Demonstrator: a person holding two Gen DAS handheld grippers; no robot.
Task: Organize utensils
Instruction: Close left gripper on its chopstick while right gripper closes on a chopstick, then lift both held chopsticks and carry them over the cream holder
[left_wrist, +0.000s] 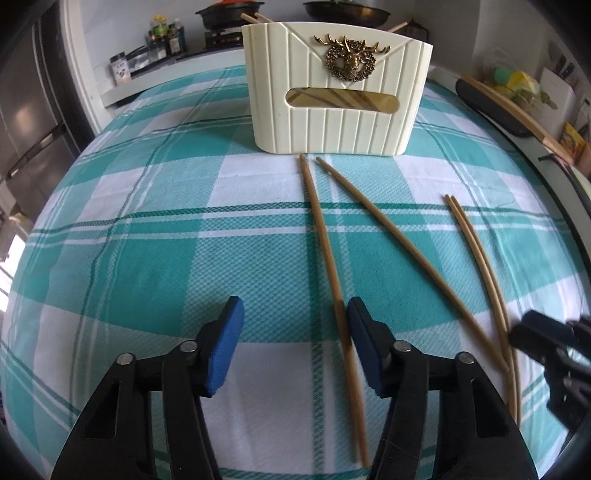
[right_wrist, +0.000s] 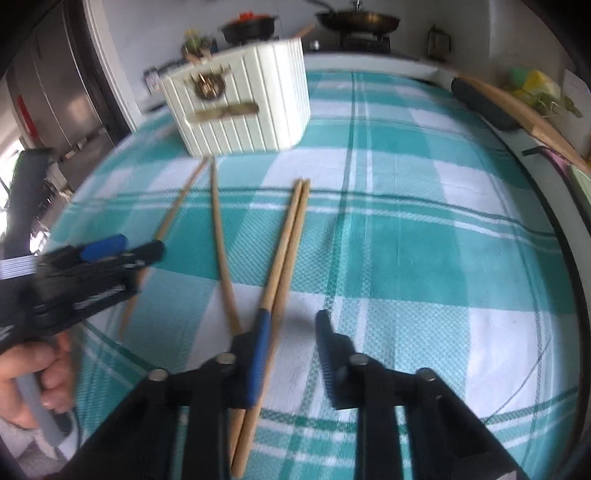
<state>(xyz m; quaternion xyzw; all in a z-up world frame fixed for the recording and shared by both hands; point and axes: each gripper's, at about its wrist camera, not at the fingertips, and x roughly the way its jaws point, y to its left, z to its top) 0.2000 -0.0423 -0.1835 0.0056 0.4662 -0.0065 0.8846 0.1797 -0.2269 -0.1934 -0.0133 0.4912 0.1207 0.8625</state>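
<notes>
Hand (right_wrist: 33, 373) on left hand-held gripper (right_wrist: 122, 245), right wrist view only

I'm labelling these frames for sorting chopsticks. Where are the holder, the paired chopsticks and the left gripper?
holder (left_wrist: 340, 122): left wrist view, ribbed front wall.
paired chopsticks (right_wrist: 286, 243): right wrist view, mid-shaft.
left gripper (left_wrist: 295, 347): left wrist view, midway between the blue pads.

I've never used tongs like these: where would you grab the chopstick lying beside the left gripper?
Judging by its pose, grip the chopstick at the near, thicker part, coming from above with the left gripper straddling it crosswise. It lies flat on the cloth, narrow tip toward the holder.
</notes>
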